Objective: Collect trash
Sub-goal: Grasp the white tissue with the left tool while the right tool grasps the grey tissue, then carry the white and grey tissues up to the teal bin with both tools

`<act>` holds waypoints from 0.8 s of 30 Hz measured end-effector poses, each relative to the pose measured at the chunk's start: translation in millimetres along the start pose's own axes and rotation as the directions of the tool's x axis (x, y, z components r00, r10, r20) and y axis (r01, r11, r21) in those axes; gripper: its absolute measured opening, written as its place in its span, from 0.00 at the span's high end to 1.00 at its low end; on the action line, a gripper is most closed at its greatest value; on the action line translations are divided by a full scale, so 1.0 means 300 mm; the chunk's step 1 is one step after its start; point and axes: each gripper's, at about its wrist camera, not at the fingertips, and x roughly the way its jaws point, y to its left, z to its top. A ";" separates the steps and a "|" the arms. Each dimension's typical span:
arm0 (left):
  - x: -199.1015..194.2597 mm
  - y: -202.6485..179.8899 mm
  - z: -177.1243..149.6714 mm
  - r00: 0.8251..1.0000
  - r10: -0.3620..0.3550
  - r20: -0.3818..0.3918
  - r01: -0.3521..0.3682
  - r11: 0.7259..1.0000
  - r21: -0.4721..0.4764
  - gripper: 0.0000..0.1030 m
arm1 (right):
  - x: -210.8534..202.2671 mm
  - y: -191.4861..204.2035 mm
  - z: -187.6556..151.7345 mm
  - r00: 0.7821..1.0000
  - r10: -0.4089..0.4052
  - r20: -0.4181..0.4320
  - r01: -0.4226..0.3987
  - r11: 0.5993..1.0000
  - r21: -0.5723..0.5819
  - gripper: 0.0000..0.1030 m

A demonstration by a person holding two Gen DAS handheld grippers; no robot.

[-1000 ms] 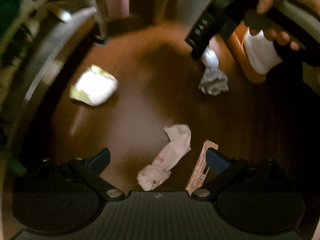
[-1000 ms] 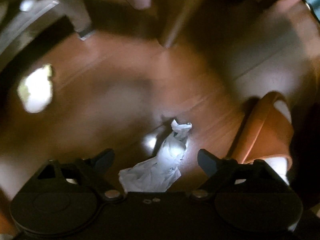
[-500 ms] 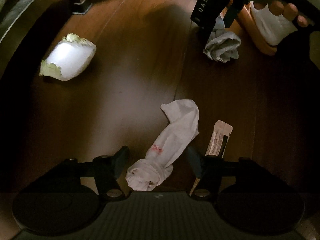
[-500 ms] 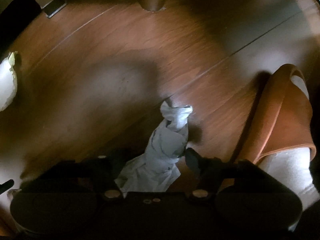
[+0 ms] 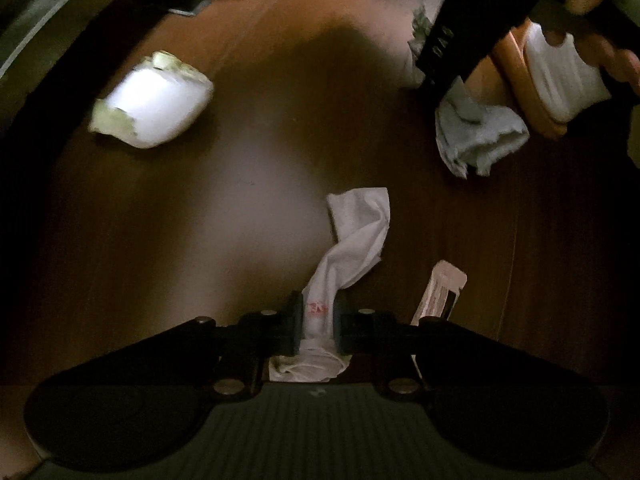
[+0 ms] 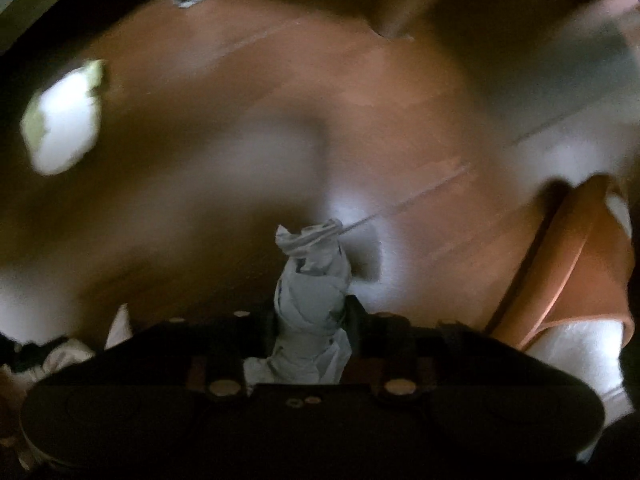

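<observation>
Left gripper (image 5: 317,322) closing, pads pinching white tissue (image 5: 352,236) lower centre — right gripper (image 6: 311,322) closing on grey wad (image 6: 310,300), seemingly clamped; blurry.

A twisted white tissue with a red mark (image 5: 352,252) lies on the floor, its far end pointing to 12 o'clock. At 2 o'clock from it sits a crumpled grey-white paper wad (image 5: 478,136), seen in the right wrist view as an upright twist (image 6: 312,300). A white-and-yellowish crushed packet (image 5: 150,100) lies at 10 o'clock. A flat printed wrapper (image 5: 442,292) lies at 4 o'clock.
</observation>
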 end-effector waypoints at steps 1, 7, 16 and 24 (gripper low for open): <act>-0.012 0.005 0.002 1.000 0.000 0.005 0.000 1.000 -0.005 0.87 | -0.016 0.016 0.002 1.000 -0.007 0.001 0.007 1.000 -0.019 0.70; -0.114 0.040 0.013 0.999 0.021 0.038 -0.019 0.999 -0.046 0.88 | -0.154 0.076 -0.015 0.999 0.003 0.041 0.000 0.997 -0.083 0.70; -0.394 0.047 0.009 0.991 0.077 0.114 -0.065 0.993 -0.100 0.88 | -0.467 0.103 -0.063 0.988 0.053 0.147 -0.034 0.990 -0.134 0.70; -0.695 -0.022 0.040 0.965 0.141 0.221 -0.109 0.982 -0.154 0.88 | -0.798 0.107 -0.175 0.957 0.129 0.260 -0.073 0.974 -0.217 0.70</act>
